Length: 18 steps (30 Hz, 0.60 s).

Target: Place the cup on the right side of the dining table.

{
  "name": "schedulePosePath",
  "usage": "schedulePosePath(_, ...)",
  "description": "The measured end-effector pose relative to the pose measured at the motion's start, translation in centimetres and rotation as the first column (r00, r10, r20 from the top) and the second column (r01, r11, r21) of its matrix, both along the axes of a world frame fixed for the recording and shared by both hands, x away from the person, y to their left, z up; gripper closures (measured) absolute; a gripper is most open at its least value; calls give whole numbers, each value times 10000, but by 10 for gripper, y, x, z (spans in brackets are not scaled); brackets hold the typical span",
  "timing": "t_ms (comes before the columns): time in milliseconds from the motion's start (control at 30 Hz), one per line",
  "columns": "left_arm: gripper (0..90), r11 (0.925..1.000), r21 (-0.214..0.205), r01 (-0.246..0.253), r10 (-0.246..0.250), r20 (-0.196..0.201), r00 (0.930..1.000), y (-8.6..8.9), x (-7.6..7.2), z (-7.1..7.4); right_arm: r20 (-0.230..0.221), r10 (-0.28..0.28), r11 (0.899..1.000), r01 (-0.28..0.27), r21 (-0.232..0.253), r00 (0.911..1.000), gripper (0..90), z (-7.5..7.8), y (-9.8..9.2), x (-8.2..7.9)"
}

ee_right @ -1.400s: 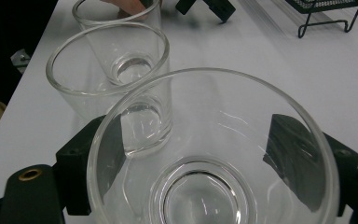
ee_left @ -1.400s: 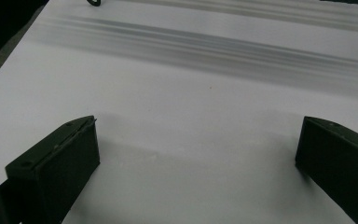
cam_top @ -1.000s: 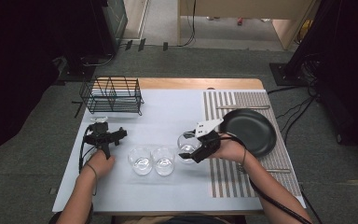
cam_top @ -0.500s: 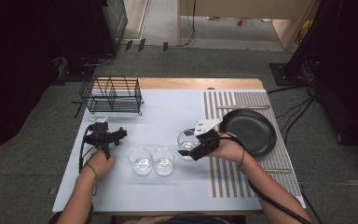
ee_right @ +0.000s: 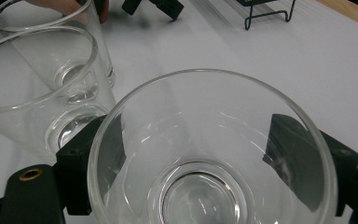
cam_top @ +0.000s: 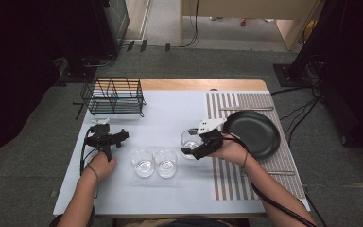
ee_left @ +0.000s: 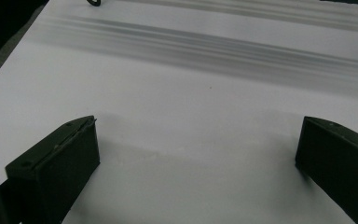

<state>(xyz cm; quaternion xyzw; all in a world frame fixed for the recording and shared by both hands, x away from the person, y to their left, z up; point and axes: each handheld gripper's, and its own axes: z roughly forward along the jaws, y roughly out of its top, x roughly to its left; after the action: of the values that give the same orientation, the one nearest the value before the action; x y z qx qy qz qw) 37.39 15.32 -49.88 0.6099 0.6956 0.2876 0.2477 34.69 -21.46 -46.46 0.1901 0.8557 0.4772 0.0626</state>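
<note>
My right gripper (cam_top: 194, 144) is shut on a clear drinking glass (cam_top: 190, 138), just left of the black plate (cam_top: 255, 133). In the right gripper view the black jaws press both sides of that glass (ee_right: 205, 154), whose open mouth faces the camera. Two more clear glasses (cam_top: 142, 162) (cam_top: 166, 162) stand side by side near the table's middle, also seen as glasses (ee_right: 37, 79) to the left of the held one. My left gripper (cam_top: 108, 136) rests at the table's left, open, with bare white table between its jaws (ee_left: 198, 126).
A black wire rack (cam_top: 113, 97) stands at the back left. A grey striped mat (cam_top: 246, 101) covers the right side under the plate. The white table (cam_top: 170, 118) ends at a wooden strip at the back; cables lie on the floor around it.
</note>
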Motion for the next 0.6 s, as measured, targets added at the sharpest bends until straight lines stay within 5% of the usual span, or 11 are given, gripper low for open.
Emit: schedulePosePath(600,0,10000,0,1,-1,-3,10000,0,0,0,-95,-812,9965,810,-218,9967,175,0,1,4)
